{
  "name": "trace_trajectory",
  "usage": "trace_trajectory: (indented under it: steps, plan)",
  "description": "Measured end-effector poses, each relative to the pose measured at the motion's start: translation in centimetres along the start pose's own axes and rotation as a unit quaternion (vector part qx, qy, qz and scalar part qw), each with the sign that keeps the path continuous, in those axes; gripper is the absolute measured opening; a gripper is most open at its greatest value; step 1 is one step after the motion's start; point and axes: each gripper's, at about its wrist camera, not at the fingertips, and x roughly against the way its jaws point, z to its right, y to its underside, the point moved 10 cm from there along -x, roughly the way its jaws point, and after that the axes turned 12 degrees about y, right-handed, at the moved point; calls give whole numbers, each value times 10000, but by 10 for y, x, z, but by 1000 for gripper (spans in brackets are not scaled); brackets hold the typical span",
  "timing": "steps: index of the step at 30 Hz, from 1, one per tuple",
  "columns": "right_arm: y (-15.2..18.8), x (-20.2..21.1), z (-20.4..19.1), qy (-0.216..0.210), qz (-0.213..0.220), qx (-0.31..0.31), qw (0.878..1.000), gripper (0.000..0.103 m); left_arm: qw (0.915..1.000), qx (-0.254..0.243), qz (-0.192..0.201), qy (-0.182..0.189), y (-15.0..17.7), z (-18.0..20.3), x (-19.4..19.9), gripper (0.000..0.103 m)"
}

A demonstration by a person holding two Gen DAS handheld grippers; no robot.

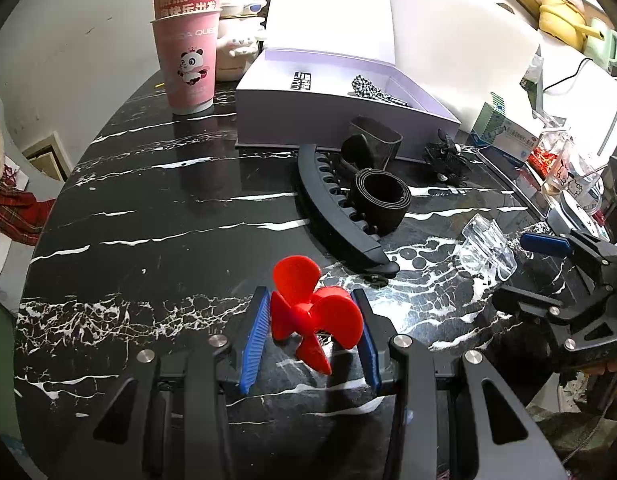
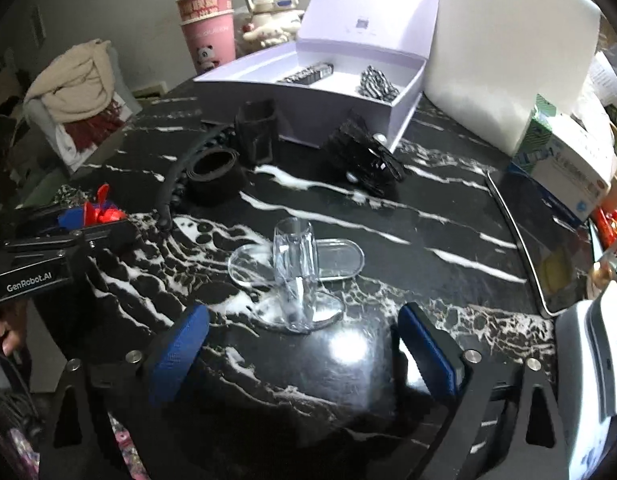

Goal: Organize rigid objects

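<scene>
My left gripper (image 1: 310, 300) is shut on a red propeller (image 1: 312, 312), its blue pads against the blades just above the black marble table (image 1: 148, 220). It also shows in the right wrist view (image 2: 102, 212) at the far left. My right gripper (image 2: 304, 320) is open and empty, just short of a clear plastic piece (image 2: 294, 272) lying on the table. An open lavender box (image 1: 340, 96) stands at the back, with a checkered item (image 1: 374, 90) inside. A black curved rack (image 1: 336, 216), a black ring (image 1: 382, 196), a black cup-shaped holder (image 1: 378, 140) and a black clip (image 1: 446, 156) lie in front of it.
Stacked pink paper cups (image 1: 188, 48) and a white plush kettle (image 1: 240, 40) stand at the back left. A white foam block (image 2: 504, 48), a medicine carton (image 2: 568, 164) and a dark tablet (image 2: 548, 236) sit at the right. A chair with clothes (image 2: 76, 92) stands beyond the left edge.
</scene>
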Motion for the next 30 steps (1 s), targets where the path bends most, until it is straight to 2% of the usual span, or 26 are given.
trace_trajectory:
  steps: [3, 6, 10, 11, 12, 13, 15, 16, 30]
  plan:
    - [-5, -9, -3, -24, -20, -69, 10000, 97, 10000, -12, 0, -2, 0, 0, 0, 40]
    - [-9, -15, -6, 143, 54, 24, 9999, 97, 10000, 12, 8, 6, 0, -2, 0, 40]
    - [-14, -19, -11, 105, 66, 193, 9997, 95, 10000, 56, -3, 15, 0, -3, 1, 40]
    - [-14, -19, -11, 122, 88, 206, 9997, 91, 10000, 64, 2, 15, 0, -3, 1, 40]
    - [-15, -17, -9, 183, 161, 229, 9994, 77, 10000, 64, 5, 4, 0, -4, 1, 40]
    - [-17, -16, -9, 142, 198, 200, 9995, 68, 10000, 60, 5, -3, 0, -4, 1, 40]
    - [-15, -14, -9, 77, 204, 193, 9996, 67, 10000, 63, 4, -3, 0, -4, 1, 40]
    - [-16, -10, -10, 42, 332, 225, 9992, 53, 10000, 67, 5, 4, 1, -4, 1, 40]
    - [-14, 0, -8, 78, 477, 106, 9988, 54, 9999, 142, -9, 53, 1, -4, 1, 40]
